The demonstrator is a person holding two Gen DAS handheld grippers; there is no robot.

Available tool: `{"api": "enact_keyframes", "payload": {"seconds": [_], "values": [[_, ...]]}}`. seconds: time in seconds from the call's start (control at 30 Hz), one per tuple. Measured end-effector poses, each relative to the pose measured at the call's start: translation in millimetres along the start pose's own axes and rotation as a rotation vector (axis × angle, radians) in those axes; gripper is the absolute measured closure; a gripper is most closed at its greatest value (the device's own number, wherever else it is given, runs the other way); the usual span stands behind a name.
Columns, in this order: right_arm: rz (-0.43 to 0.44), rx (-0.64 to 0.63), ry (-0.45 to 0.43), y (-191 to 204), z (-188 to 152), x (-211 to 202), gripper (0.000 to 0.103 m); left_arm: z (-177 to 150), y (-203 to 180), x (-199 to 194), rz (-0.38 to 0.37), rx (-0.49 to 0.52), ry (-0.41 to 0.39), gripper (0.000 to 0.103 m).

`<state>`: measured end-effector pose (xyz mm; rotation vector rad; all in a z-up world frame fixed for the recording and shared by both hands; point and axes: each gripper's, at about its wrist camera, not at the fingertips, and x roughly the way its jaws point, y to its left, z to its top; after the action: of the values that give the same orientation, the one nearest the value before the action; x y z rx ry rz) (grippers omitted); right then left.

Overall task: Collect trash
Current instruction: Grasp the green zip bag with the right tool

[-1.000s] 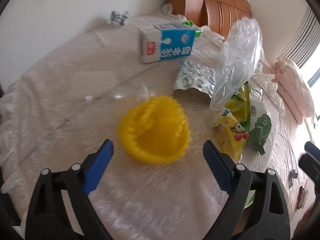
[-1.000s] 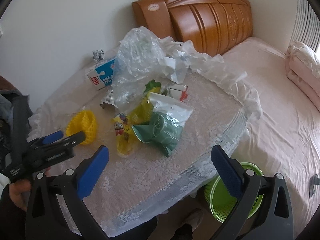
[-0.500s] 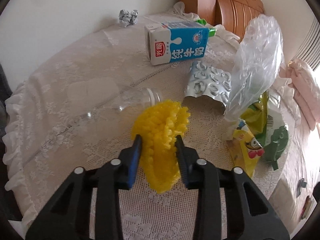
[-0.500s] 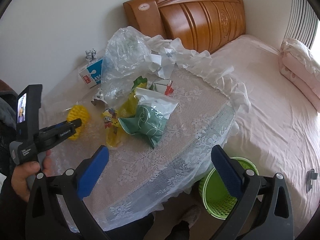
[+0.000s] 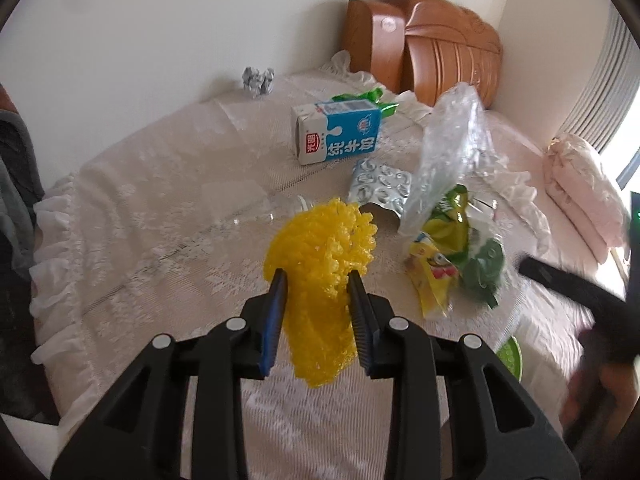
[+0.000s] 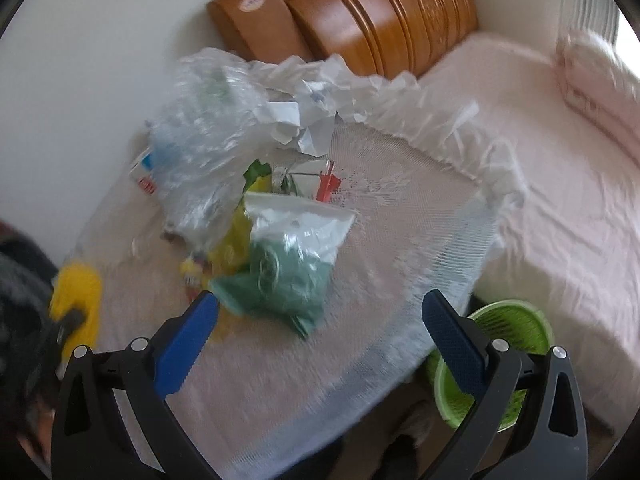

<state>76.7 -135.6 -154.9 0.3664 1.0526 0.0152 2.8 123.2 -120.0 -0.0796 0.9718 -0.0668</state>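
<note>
1. Fingers of the left gripper (image 5: 316, 280) are pinching the yellow foam net (image 5: 320, 264), having just closed on it; it is now hanging clear of the worktop (image 5: 160, 216), so collecting is underway.
2. Right gripper (image 6: 320, 320) fingers are standing spread, empty.
3. Green basket (image 6: 508, 328) is sitting beyond the worktop edge, below the right fingers; open room there.
</note>
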Motion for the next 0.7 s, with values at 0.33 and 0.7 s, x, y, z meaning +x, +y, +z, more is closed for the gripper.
{"api": "enact_keyframes", "payload": {"seconds": [0.33,0.7], "values": [[0.027,0.093,0.067,4,11,41,0.044,-14,-1,-23,-0.045,0.038,-0.01,0.072],[0.149,0.125,-0.034,-10,13,-4,0.045,-6,-22,-33,-0.083,0.101,-0.043,0.072]]}}
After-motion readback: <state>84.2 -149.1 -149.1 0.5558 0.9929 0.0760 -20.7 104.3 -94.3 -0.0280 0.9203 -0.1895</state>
